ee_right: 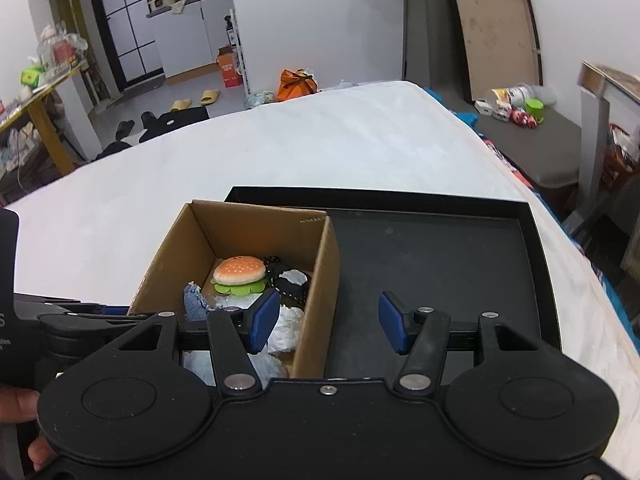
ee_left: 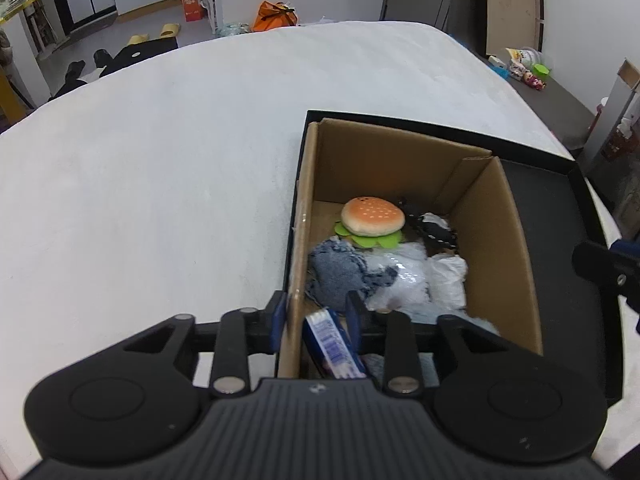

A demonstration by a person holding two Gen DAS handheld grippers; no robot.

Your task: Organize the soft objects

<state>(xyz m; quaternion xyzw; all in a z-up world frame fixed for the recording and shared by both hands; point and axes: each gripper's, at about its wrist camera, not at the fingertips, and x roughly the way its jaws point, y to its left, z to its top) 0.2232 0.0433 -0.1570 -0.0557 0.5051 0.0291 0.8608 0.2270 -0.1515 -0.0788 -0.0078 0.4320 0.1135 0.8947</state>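
Note:
An open cardboard box (ee_left: pixel 508 248) (ee_right: pixel 320 280) stands in a black tray (ee_right: pixel 440 264) on the white bed. Inside lie a plush burger (ee_left: pixel 372 218) (ee_right: pixel 239 272), a blue denim piece (ee_left: pixel 340 276), white crumpled items (ee_left: pixel 416 276) and a black-and-white soft toy (ee_left: pixel 432 230). My left gripper (ee_left: pixel 316 320) straddles the box's near left wall; a blue-and-white tissue packet (ee_left: pixel 334 346) sits between its fingers, contact unclear. My right gripper (ee_right: pixel 328 322) is open and empty, straddling the box's right wall.
The tray's bare black floor (ee_left: pixel 552 216) lies right of the box. White bed (ee_left: pixel 160 160) spreads left and far. A grey bench with toys (ee_right: pixel 532 128) stands beyond the right edge. Slippers and an orange bag (ee_right: pixel 298 82) are on the floor.

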